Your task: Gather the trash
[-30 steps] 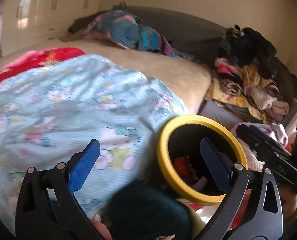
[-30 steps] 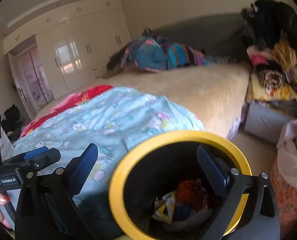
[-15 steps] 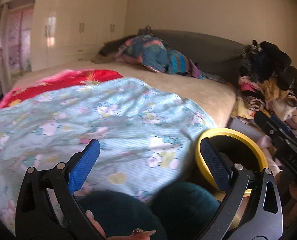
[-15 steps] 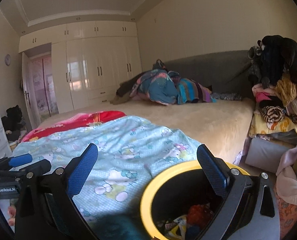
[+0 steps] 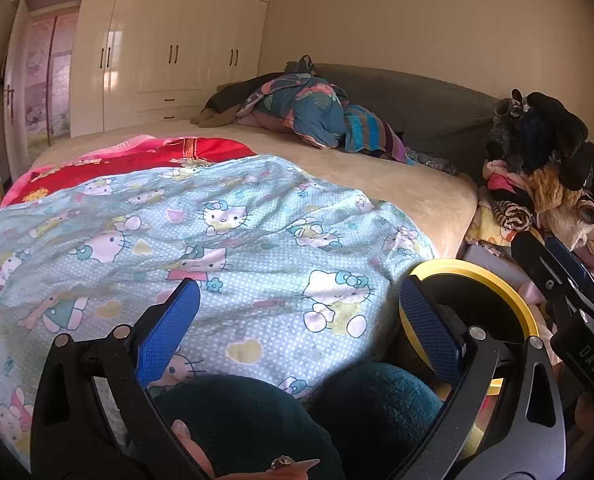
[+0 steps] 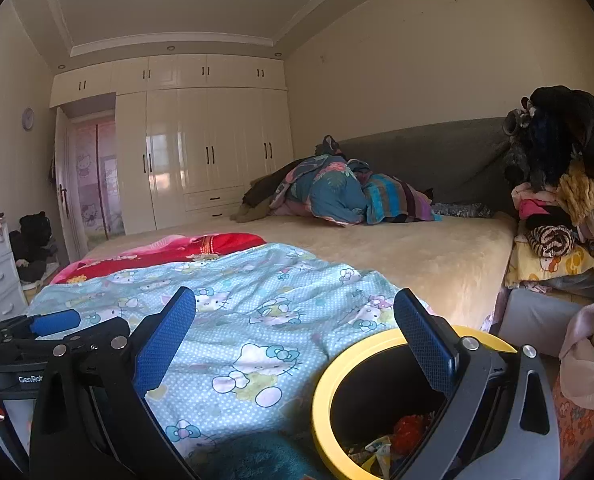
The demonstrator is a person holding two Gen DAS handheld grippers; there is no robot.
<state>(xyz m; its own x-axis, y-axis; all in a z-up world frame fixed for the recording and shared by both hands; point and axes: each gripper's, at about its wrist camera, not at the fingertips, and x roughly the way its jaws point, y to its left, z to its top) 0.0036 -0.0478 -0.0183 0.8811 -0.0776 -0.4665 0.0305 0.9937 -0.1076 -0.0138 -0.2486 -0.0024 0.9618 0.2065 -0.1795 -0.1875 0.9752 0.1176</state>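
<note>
A black trash bin with a yellow rim [image 6: 329, 376] stands beside the bed at the lower right; red and mixed wrappers [image 6: 393, 438] lie inside it. The bin also shows in the left wrist view [image 5: 493, 280], low at the right. My left gripper [image 5: 297, 328] is open and empty above the Hello Kitty quilt [image 5: 217, 240]. My right gripper [image 6: 295, 340] is open and empty, its right finger over the bin's mouth. The right gripper's body shows in the left wrist view [image 5: 569, 296] at the right edge.
A wide bed [image 6: 417, 248] with a red blanket [image 6: 177, 248] and bundled bedding [image 6: 337, 192] fills the middle. A pile of clothes [image 6: 565, 184] stands at the right. White wardrobes [image 6: 201, 152] line the far wall. Dark teal-clad knees [image 5: 297, 416] are below the left gripper.
Both grippers have tilted upward and pulled back from the bin. The bin has slid low and to the right in both views. More of the room and wardrobes shows.
</note>
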